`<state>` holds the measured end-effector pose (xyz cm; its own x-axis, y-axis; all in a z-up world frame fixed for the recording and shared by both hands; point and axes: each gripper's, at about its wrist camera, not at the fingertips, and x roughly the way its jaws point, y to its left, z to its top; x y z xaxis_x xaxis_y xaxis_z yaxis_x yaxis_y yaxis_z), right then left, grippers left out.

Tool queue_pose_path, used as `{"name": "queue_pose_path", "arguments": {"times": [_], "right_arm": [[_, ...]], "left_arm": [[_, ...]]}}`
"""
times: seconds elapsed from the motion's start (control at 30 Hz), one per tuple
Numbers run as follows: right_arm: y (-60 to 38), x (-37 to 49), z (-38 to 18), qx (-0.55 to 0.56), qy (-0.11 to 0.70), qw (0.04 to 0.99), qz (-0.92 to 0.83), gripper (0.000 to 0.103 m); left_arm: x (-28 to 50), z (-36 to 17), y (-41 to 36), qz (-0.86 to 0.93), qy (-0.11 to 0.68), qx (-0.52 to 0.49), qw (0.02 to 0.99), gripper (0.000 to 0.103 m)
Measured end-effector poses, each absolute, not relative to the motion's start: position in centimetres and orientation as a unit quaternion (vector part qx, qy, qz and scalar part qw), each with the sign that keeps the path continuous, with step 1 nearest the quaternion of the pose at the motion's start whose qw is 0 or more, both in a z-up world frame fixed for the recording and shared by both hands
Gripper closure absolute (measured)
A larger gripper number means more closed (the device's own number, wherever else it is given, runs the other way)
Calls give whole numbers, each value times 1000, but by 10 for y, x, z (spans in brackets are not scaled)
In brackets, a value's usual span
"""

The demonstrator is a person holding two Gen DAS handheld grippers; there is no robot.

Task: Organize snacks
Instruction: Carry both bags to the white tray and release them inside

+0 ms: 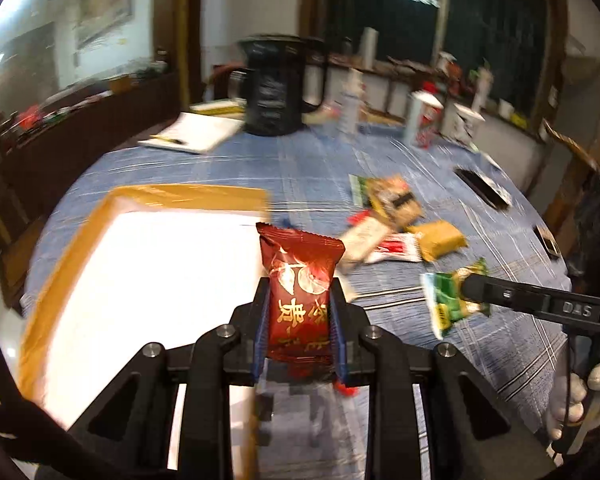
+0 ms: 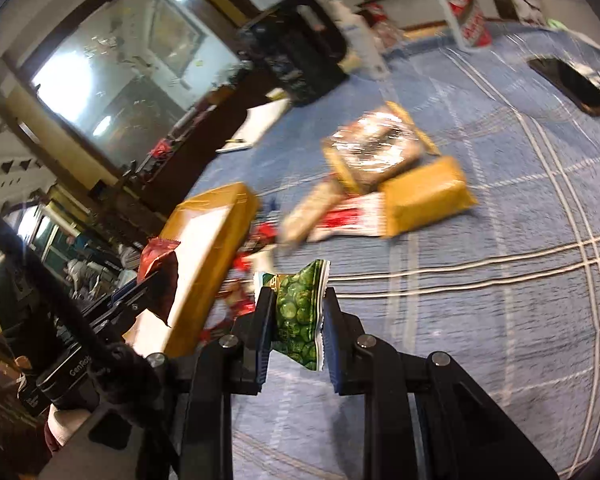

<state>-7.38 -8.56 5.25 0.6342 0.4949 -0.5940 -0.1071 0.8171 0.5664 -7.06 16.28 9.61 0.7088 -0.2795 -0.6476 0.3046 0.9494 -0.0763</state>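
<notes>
My left gripper (image 1: 299, 300) is shut on a dark red snack packet (image 1: 298, 280) and holds it upright above the right edge of a yellow-rimmed box with a white inside (image 1: 140, 272). My right gripper (image 2: 297, 300) is shut on a green pea snack packet (image 2: 300, 312), held above the blue cloth to the right of the box (image 2: 208, 248). The green packet (image 1: 452, 300) and right gripper show at the right in the left wrist view. The red packet (image 2: 158, 264) shows at the left in the right wrist view. A pile of loose snacks (image 1: 396, 224) (image 2: 380, 176) lies beyond.
The table has a blue checked cloth (image 1: 320, 168). At the back stand a black jug (image 1: 276, 84), a white notebook (image 1: 192, 132), a bottle (image 1: 350, 104) and a red-and-white carton (image 1: 422, 120). A dark phone (image 2: 572, 84) lies at the right.
</notes>
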Motion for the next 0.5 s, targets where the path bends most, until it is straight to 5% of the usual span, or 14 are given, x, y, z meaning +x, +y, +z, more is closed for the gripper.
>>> {"name": "queue_pose_path", "arguments": {"times": [0.5], "right_arm": [[87,-50,60,159,413,853,275,83]], "left_arm": [[-73,62,297,-40,367,-52,928,75]]}}
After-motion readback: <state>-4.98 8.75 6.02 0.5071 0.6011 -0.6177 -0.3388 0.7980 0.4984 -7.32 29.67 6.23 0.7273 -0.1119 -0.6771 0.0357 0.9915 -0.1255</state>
